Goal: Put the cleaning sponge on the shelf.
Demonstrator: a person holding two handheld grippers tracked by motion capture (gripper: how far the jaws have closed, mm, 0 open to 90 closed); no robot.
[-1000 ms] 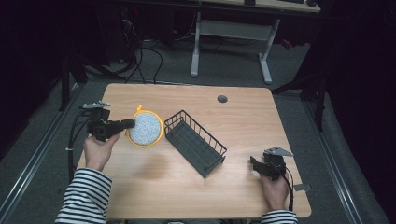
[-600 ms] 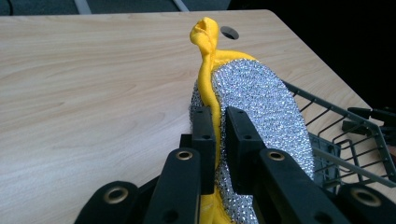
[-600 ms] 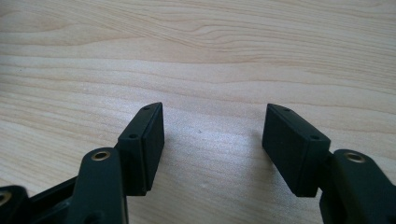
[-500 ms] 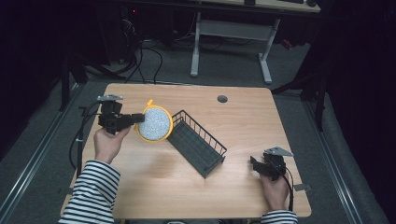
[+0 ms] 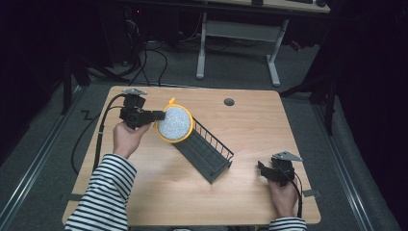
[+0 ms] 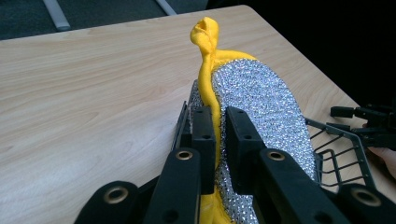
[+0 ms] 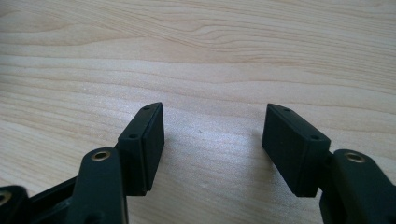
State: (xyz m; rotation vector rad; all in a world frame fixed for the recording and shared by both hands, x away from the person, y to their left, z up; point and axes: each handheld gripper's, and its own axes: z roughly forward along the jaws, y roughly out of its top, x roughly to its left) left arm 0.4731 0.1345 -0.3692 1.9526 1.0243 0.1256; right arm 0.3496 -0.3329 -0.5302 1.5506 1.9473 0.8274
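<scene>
Gripping a round scouring pad (image 5: 174,124) by its edge, the left claw (image 5: 156,115) sits above the far-left part of the wooden desk (image 5: 269,125), held in the person's left hand (image 5: 126,138), whose arm wears a black-and-white striped sleeve (image 5: 103,192). In the left gripper view the two black jaws are nearly together, pinching the pad's yellow fabric rim (image 6: 211,88) between them, with the silver mesh face (image 6: 268,112) turned to the right of the jaws and a knotted yellow loop (image 6: 205,32) standing up at the pad's far end. The pad is off the desk, held on edge and tilted over the near-left end of a dark wire basket (image 5: 204,149). The basket lies on the middle of the desk, running diagonally from the pad toward the right side nearer the person; its wire rim (image 6: 341,135) appears just beyond the pad in the left gripper view.

The right claw (image 5: 263,169) rests low at the desk's near-right corner in the person's right hand (image 5: 283,197), well apart from the basket. Its jaws stand wide apart with nothing between them, bare wood grain (image 7: 210,70) showing in the gap. A small round dark grommet (image 5: 229,102) sits in the desk's surface near the far edge. Beyond the desk, the white legs of another desk (image 5: 240,43) stand on a dark floor.
</scene>
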